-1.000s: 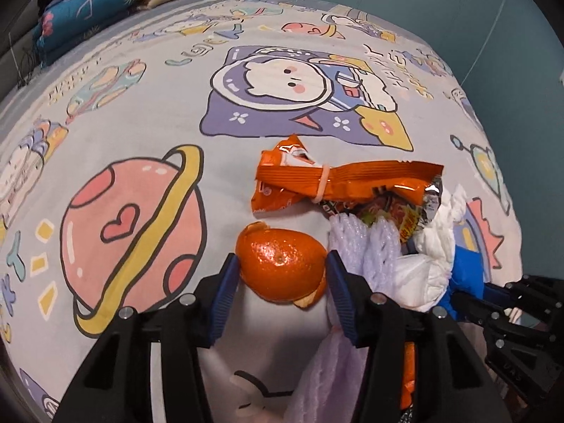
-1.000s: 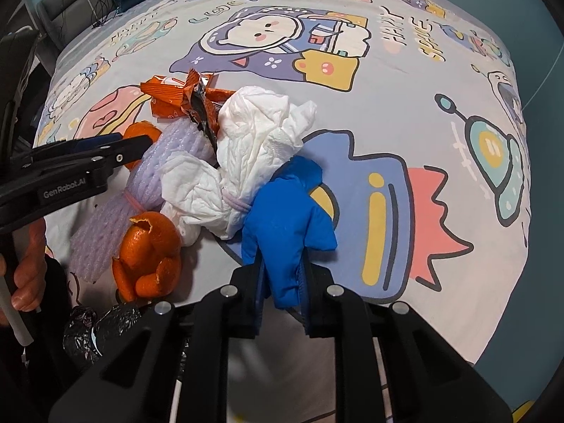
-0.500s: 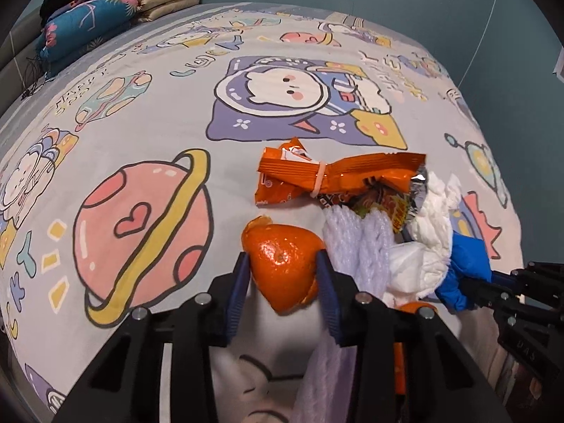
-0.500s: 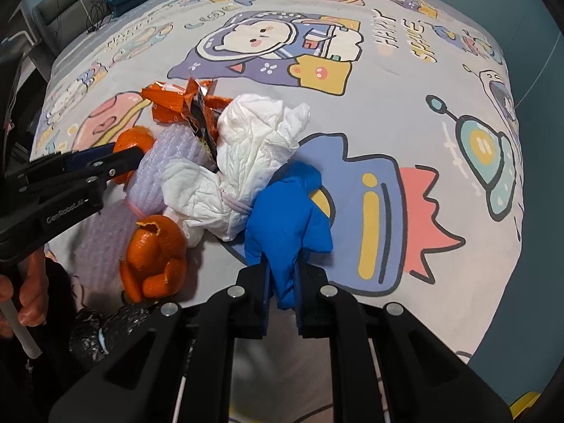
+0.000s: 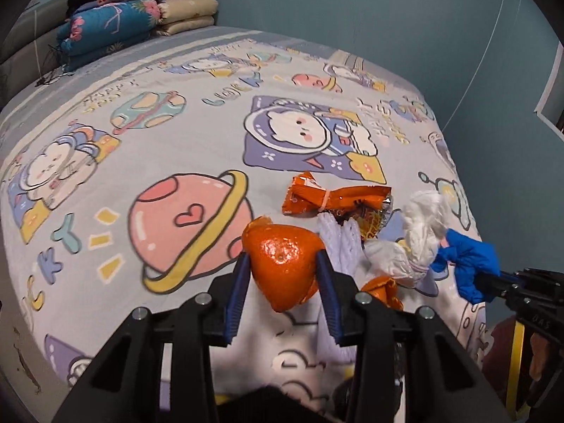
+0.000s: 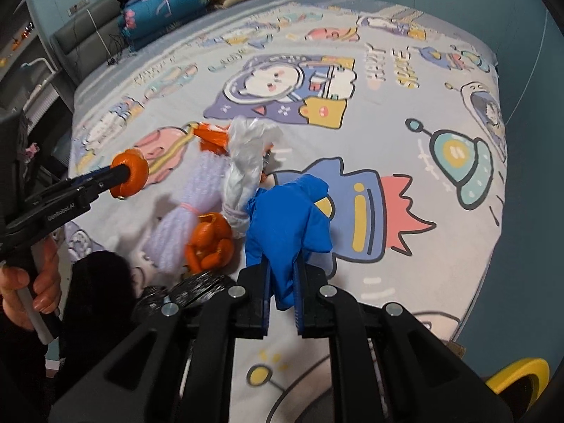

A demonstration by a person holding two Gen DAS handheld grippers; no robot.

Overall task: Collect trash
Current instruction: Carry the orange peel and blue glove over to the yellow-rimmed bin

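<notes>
Trash pinched in both grippers at once. Left gripper (image 5: 283, 275), low centre of the left wrist view: jaws clamped on a piece of orange peel (image 5: 283, 262), having closed onto it within the last second and held steady since. Right gripper (image 6: 282, 294), low centre of the right wrist view: jaws nearly together, nipped on a crumpled blue glove (image 6: 289, 218).

Changed since a second ago: both pieces up off the bedsheet (image 5: 148, 134), where before they lay on it among the heap. Peel now carried clear at the left of the right wrist view, glove hanging from its pads with the white crumpled tissue (image 6: 246, 162) drawn up and trailing from it, seemingly tied on by a band.

Outward from the jaws, left behind on the sheet near frame centre: a second orange peel (image 6: 209, 243), a pale purple foam net (image 6: 190, 204), an orange snack wrapper (image 5: 331, 197). Black crinkled bag (image 6: 190, 290) at lower left of the right wrist view, just beside the gripper body; likely the place for the load. Folded blankets (image 5: 116, 31) far off, upper left.

Meaning for the task: two grasps secured, lift under way, drop-off next; three loose pieces or so left to fetch.
</notes>
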